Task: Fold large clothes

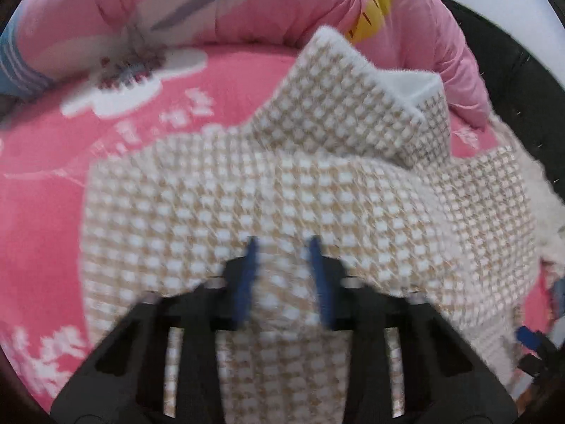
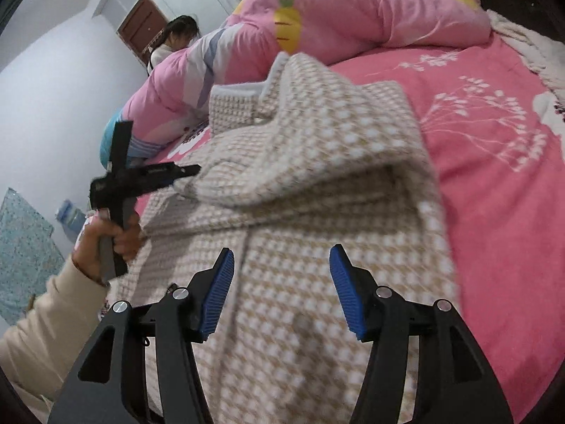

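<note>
Coat [image 2: 300,190] of beige-and-white check lies on the pink bed [image 2: 501,176], long axis running toward the quilt [image 2: 353,10] (collar at that end). Left claw [image 1: 284,247] grips a fold; right claw [image 2: 281,258] gapes, empty, above it.

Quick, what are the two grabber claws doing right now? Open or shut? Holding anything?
Left gripper: pinched shut on a fold of the checked garment.
Right gripper: open, holding nothing, above the garment.
</note>
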A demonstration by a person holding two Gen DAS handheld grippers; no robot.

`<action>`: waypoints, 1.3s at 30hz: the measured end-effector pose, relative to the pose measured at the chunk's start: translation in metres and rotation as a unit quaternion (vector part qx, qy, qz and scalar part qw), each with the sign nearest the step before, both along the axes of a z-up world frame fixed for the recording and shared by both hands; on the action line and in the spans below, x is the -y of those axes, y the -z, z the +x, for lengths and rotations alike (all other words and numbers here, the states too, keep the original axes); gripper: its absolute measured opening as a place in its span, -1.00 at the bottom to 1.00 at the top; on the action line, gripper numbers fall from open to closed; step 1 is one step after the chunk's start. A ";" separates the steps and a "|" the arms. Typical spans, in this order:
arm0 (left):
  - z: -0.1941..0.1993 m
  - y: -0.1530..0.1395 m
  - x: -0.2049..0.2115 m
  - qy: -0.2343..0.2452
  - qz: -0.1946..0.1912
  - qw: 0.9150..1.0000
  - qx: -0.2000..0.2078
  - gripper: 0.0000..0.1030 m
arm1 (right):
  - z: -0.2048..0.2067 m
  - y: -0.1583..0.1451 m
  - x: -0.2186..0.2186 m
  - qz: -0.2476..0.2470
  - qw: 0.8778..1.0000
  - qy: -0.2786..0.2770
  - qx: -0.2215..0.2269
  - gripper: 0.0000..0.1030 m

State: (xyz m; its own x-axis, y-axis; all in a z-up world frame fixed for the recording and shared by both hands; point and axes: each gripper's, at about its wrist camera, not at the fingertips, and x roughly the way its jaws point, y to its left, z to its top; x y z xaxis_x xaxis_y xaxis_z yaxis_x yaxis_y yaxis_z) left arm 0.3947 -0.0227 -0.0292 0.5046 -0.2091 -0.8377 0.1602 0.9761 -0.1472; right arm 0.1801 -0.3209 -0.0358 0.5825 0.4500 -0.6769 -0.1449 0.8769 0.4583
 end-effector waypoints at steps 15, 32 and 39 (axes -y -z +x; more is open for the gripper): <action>-0.084 -0.019 -0.062 -0.022 0.073 0.994 0.082 -0.85 | -0.007 0.009 0.004 -0.040 0.999 -0.009 -0.025 0.07; -0.076 -0.028 -0.068 -0.055 0.067 0.986 0.141 -0.93 | 0.053 -0.033 0.038 -0.003 0.999 0.029 -0.018 0.07; -0.087 -0.002 -0.072 -0.044 0.077 0.987 0.131 -0.93 | 0.108 -0.023 0.039 -0.011 0.998 0.044 -0.039 -0.28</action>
